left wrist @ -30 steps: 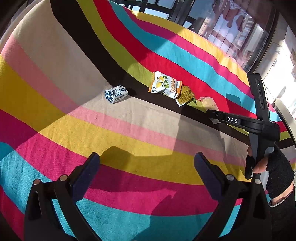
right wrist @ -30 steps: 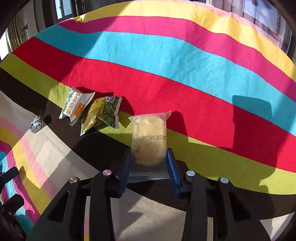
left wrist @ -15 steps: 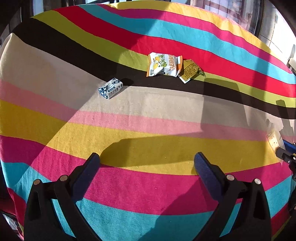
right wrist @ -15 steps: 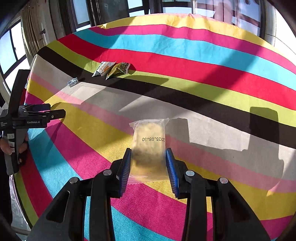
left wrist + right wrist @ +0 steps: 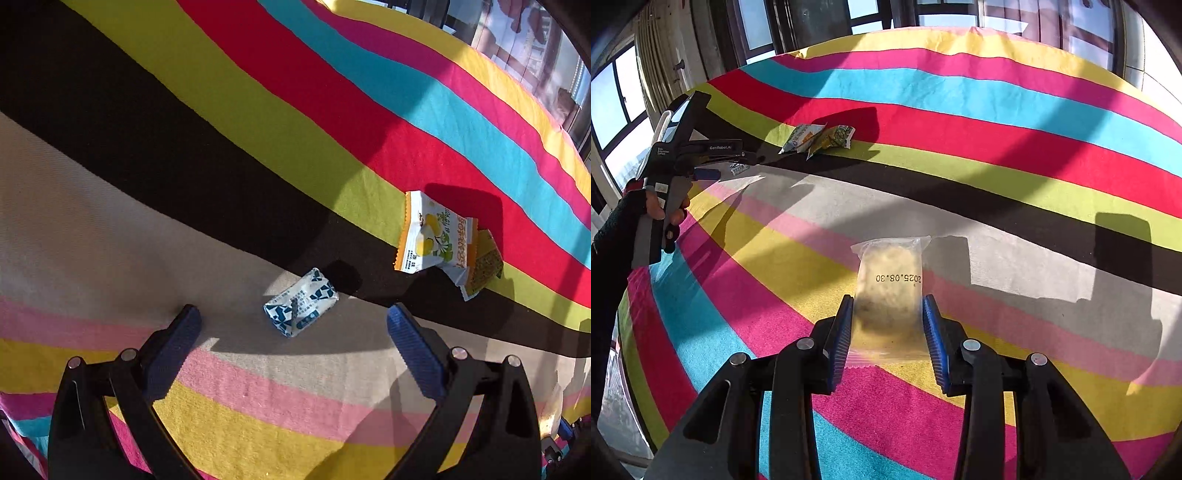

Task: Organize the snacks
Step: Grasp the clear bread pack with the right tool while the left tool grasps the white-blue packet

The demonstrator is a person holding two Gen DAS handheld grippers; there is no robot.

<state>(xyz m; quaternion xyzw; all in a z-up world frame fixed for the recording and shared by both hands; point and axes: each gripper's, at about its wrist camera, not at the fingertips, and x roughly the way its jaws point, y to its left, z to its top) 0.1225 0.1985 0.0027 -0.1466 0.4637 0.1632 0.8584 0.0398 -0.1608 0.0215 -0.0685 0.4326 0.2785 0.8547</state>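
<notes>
A small blue-and-white packet (image 5: 301,302) lies on the striped cloth (image 5: 110,221), between the fingertips of my left gripper (image 5: 293,317), which is open and not touching it. Beyond it to the right, a white-and-orange packet (image 5: 432,240) overlaps a green-and-yellow one (image 5: 484,262). My right gripper (image 5: 887,301) is shut on a clear packet (image 5: 890,280) holding a pale cake, stamped with a date, low over the pink and yellow stripes. From the right wrist view, the blue-and-white packet (image 5: 739,168) shows at the left gripper's tips, with the two overlapping packets (image 5: 816,138) behind it.
A hand in a dark sleeve (image 5: 661,210) holds the left gripper at the cloth's left side. The striped cloth (image 5: 997,122) covers the whole table; its far edge meets windows and dark frames. Hard shadows cross the stripes.
My left gripper moved forward and down to the blue-and-white packet, which now lies between its open fingers. My right gripper carried the clear packet away from the other snacks, then held still.
</notes>
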